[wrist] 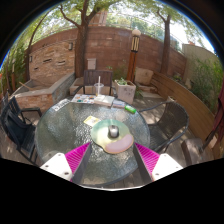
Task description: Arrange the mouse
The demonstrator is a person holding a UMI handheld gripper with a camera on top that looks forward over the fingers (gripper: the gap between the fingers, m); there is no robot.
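We had the mouse [113, 131] sitting on a pale round mouse pad [112, 140] near the middle of the round glass worktop [60, 125], just ahead of the hand-held gripper [113, 158] and roughly on its centre line. We read the hand-held gripper as released: both pink pads [78, 158] stood wide apart with nothing between them, short of the mouse and not touching it. Whether the mouse already lay square on the pad we couldn't say; it was too small to read its heading. Our call: the task was early, in the approach stage, with no grasp made. If the pad was the target spot, the placement may have been largely there and only alignment was left; if not, the whole pick and place was left. Beyond the mouse we saw a yellowish flat item [92, 120], a small green thing [130, 108] nearer the far rim, and a white box-like item [103, 99] at the far edge. Dark chairs [17, 125] flanked the worktop. Behind it stood a brick wall [100, 50], planters [124, 89] and trees [85, 15].
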